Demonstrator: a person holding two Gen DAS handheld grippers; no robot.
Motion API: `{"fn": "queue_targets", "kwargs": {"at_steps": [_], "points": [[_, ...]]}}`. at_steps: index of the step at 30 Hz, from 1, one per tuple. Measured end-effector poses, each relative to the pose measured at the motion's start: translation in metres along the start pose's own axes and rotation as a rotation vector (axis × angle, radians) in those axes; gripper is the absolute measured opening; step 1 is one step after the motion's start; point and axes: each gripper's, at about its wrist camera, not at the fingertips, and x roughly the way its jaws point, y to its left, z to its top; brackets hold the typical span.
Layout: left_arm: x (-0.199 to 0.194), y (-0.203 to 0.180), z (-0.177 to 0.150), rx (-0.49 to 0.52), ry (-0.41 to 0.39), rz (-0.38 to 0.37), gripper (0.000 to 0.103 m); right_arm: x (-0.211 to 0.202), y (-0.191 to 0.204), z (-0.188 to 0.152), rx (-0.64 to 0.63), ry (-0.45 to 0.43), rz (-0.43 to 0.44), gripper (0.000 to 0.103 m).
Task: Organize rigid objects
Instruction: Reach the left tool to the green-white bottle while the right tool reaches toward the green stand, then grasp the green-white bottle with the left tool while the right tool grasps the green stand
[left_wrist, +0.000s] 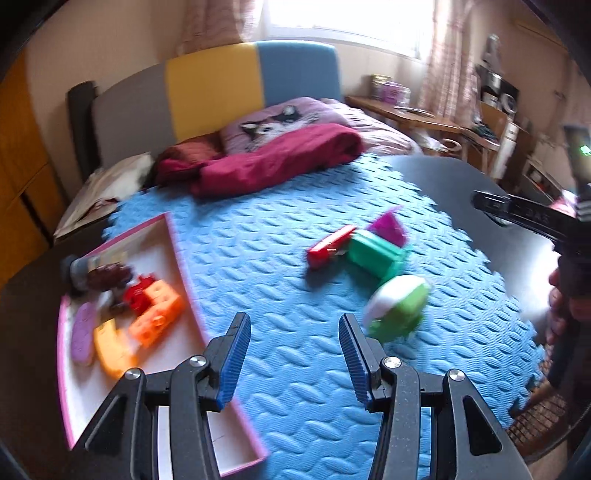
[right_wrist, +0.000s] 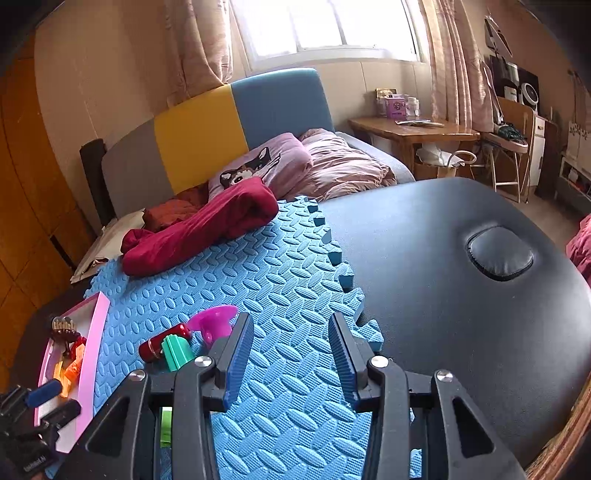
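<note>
Both my grippers, left (left_wrist: 291, 332) and right (right_wrist: 291, 332), hang empty with fingers wide. The loose toys (left_wrist: 369, 251) lie mid-mat (left_wrist: 280, 236), well apart from the tray (left_wrist: 177, 254) at the tabletop's (right_wrist: 443, 258) left edge. They look light, stiff, slick plastic; I'd pinch the flat sides. Soft foam underneath, a bedroom beyond.

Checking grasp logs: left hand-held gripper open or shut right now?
Open. The left hand-held gripper shows a wide gap between its blue pads, only blue foam mat visible between them.

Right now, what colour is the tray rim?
Pink. The tray rim shows best in the left wrist view.
</note>
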Motion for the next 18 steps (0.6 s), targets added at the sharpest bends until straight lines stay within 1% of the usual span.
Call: {"fn": "queue_targets", "kwargs": {"at_steps": [1,2,4,7,9,10,12,13,15,16,17,18], "points": [[0.002,-0.006,0.001,0.017,-0.002,-0.018,0.055,0.000,0.000,0.000,0.004,0.001,0.001,0.042],[0.003,-0.012,0.002,0.035,-0.004,-0.032,0.062,0.000,-0.001,0.000,0.009,0.001,0.004,0.042],[0.009,-0.025,0.005,0.079,-0.009,-0.063,0.069,0.000,-0.002,0.000,0.015,0.003,0.008,0.042],[0.019,-0.043,0.010,0.144,0.005,-0.135,0.075,0.001,-0.002,0.000,0.018,0.008,0.012,0.042],[0.026,-0.054,0.013,0.196,0.003,-0.135,0.076,0.002,-0.002,0.000,0.018,0.012,0.014,0.042],[0.032,-0.061,0.015,0.233,0.012,-0.133,0.076,0.003,-0.002,0.000,0.018,0.014,0.016,0.042],[0.040,-0.066,0.017,0.262,0.023,-0.145,0.076,0.003,-0.002,0.000,0.018,0.018,0.016,0.042],[0.046,-0.067,0.017,0.276,0.038,-0.156,0.076,0.004,-0.002,0.000,0.018,0.019,0.017,0.042],[0.060,-0.072,0.017,0.294,0.074,-0.154,0.074,0.005,-0.002,0.000,0.020,0.024,0.018,0.042],[0.065,-0.074,0.017,0.297,0.084,-0.158,0.062,0.005,-0.002,0.000,0.020,0.027,0.019,0.042],[0.069,-0.075,0.015,0.296,0.097,-0.169,0.052,0.006,-0.001,0.000,0.022,0.029,0.018,0.042],[0.071,-0.075,0.013,0.290,0.102,-0.173,0.052,0.006,-0.002,0.000,0.023,0.029,0.017,0.042]]}}
